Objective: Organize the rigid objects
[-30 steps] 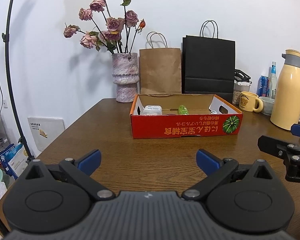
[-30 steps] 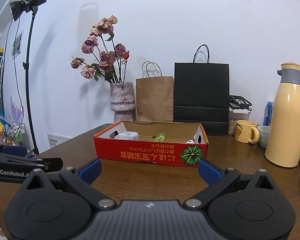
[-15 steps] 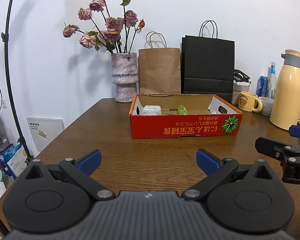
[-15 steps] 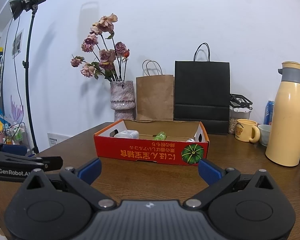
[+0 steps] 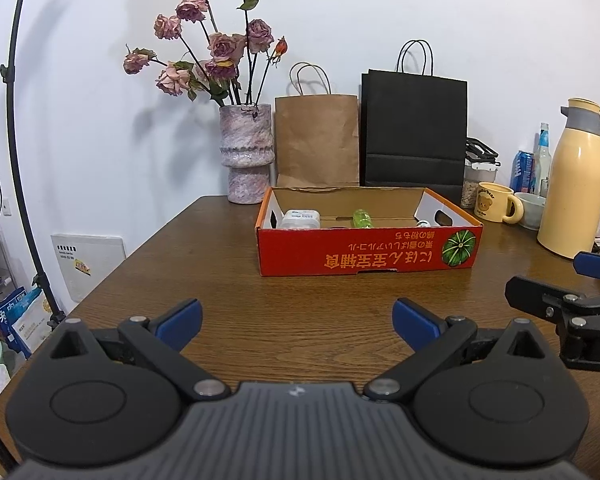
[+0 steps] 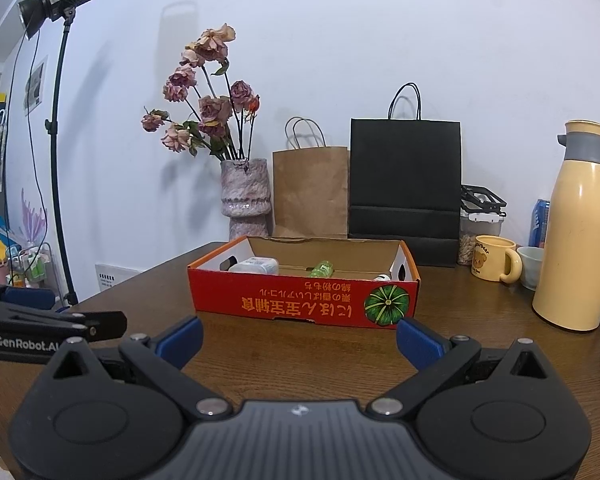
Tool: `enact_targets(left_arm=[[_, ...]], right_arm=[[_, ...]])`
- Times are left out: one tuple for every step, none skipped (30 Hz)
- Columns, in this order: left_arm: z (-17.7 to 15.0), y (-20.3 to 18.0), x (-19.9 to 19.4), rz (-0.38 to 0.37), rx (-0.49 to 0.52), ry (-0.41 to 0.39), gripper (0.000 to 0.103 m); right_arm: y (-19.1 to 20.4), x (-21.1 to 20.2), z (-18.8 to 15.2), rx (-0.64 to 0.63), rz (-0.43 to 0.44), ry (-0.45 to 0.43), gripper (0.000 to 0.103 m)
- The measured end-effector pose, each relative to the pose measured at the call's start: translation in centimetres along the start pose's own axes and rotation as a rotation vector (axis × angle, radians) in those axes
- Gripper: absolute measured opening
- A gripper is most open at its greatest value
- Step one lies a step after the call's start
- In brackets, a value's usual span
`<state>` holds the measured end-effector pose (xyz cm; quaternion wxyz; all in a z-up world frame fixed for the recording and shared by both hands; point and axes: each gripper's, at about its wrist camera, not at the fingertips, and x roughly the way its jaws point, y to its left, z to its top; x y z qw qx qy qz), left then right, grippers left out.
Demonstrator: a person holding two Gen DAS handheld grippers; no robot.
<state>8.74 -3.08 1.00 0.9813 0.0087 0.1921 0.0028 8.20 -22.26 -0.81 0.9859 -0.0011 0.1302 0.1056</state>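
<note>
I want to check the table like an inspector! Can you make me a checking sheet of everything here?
Surface: brown wooden table, bare in front.
Job's things: red box holding a white container, green bottle and a small white item, half hidden.
Clutter: vase, brown bag, black bag, mug, yellow jug.
Grippers: left gripper and right gripper both open, empty.
Cables: thin cord by the light stand.
Surroundings: white wall.

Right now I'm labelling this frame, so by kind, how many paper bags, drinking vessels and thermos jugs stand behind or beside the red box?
Paper bags: 2 (brown, black)
Drinking vessels: 2 (yellow mug, pale cup)
Thermos jugs: 1 (cream)
Total: 5
</note>
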Motion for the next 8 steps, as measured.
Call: enact_targets(left_arm=[[0.0, -0.02, -0.01, -0.002, -0.001, 0.0, 0.103], [-0.02, -0.03, -0.03, -0.006, -0.001, 0.0, 0.103], [-0.05, -0.02, 0.03, -0.008, -0.001, 0.001, 0.103], [-0.07, -0.06, 0.03, -0.01, 0.0, 0.001, 0.103], [-0.07, -0.07, 0.06, -0.012, 0.001, 0.001, 0.103], [-0.08, -0.08, 0.06, -0.013, 0.002, 0.0, 0.103], [-0.07, -0.02, 0.1, -0.015, 0.003, 0.001, 0.103], [-0.07, -0.05, 0.13, -0.016, 0.004, 0.0, 0.103]], right_arm=[[-0.02, 0.03, -0.04, 0.0, 0.001, 0.001, 0.103], [0.0, 0.1, -0.2, 0.0, 0.0, 0.002, 0.103], [0.02, 0.08, -0.26, 0.0, 0.0, 0.003, 0.103], [-0.01, 0.14, -0.27, 0.001, 0.001, 0.003, 0.103], [0.0, 0.18, -0.35, 0.001, 0.001, 0.004, 0.103], [0.01, 0.25, -0.36, 0.0, 0.001, 0.004, 0.103], [0.02, 0.25, -0.39, 0.0, 0.001, 0.004, 0.103], [0.01, 0.25, -0.35, 0.0, 0.001, 0.005, 0.103]])
